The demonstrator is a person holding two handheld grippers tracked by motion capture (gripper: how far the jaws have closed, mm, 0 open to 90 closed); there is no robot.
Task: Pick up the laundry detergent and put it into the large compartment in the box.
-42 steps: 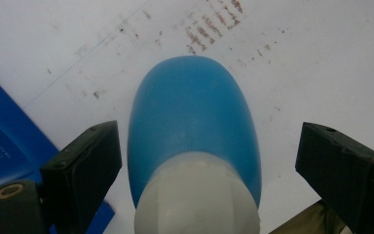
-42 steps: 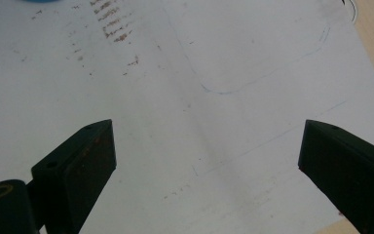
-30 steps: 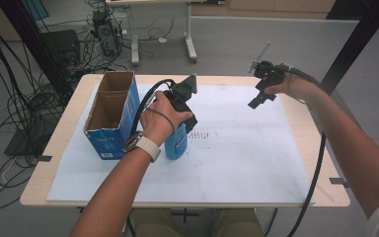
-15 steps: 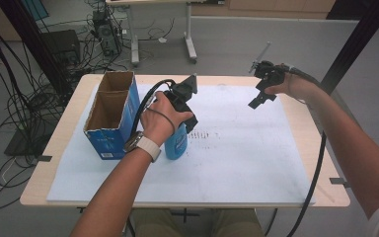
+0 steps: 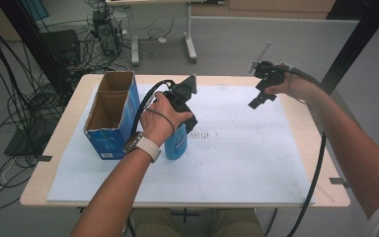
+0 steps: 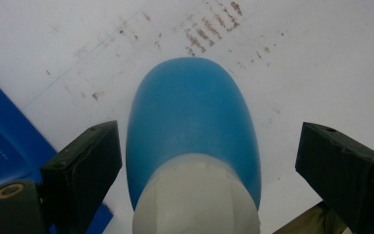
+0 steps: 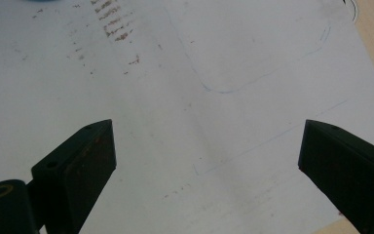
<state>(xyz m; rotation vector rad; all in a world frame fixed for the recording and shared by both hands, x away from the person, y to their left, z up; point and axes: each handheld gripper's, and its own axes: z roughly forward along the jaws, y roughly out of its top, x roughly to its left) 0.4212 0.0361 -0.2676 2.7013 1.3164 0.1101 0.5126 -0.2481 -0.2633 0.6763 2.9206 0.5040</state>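
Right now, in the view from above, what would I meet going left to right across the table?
Open blue cardboard box → blue bottle with the left tool over it → brown smudges on the white sheet → right tool, held over the sheet's far right part.

Grey floor (image 5: 276,44) all round. Wood worktop (image 5: 316,148) w/ white sheet (image 5: 237,163) over most of it. Second desk (image 5: 190,29) behind, white legs. Black cables (image 5: 10,89) tangled at left, black box (image 5: 61,44) nearby. Black pole (image 5: 355,44) at right.
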